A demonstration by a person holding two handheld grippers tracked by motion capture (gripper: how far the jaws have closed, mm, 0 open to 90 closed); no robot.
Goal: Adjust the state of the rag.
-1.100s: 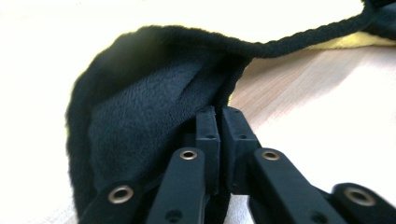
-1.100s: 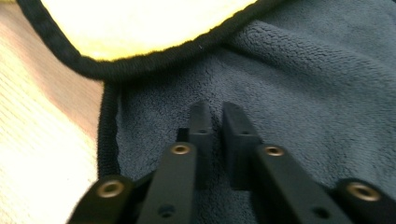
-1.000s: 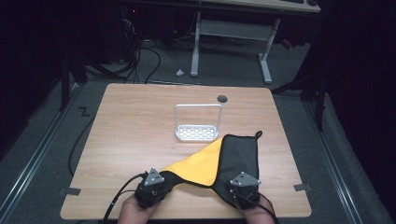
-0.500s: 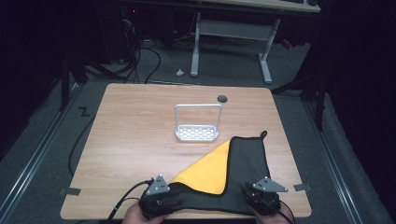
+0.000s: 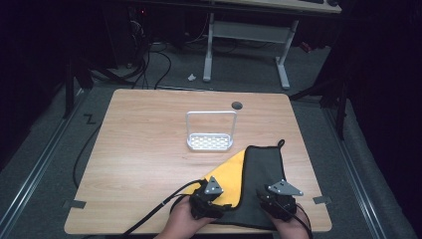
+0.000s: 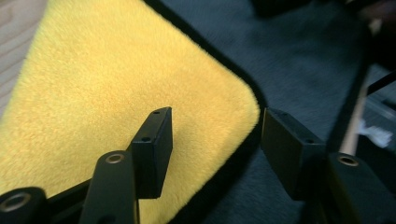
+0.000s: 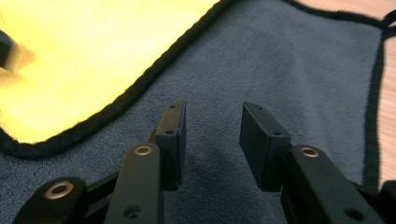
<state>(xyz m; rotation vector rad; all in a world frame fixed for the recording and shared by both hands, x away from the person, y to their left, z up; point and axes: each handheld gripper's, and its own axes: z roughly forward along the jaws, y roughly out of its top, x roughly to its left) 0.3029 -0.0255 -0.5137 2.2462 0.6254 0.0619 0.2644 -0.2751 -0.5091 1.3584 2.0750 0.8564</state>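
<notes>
A cloth, dark grey (image 5: 263,169) on one face and yellow (image 5: 230,174) on the other, lies folded at the table's front right. My left gripper (image 5: 206,199) hovers over the yellow flap's rounded corner (image 6: 233,100), which rests on the grey face (image 6: 303,56). Its jaws have just been opening and stand wide, pressing on nothing. My right gripper (image 5: 276,199) is over the grey face (image 7: 289,70) beside the black-hemmed yellow flap (image 7: 93,56). Its jaws have also just been opening, with only flat cloth beneath them. Close up, the left gripper (image 6: 217,121) and the right gripper (image 7: 212,112) are both empty.
A white wire rack (image 5: 210,134) with a tall handle stands at the middle of the wooden table (image 5: 144,149). A round cable hole (image 5: 237,105) sits near the far edge. Cables trail off the front edge. A desk frame stands on the floor beyond.
The left gripper has moved right with the yellow corner and let it go on the grey face. The right gripper has let the cloth go. Both pairs of jaws went from shut to open.
</notes>
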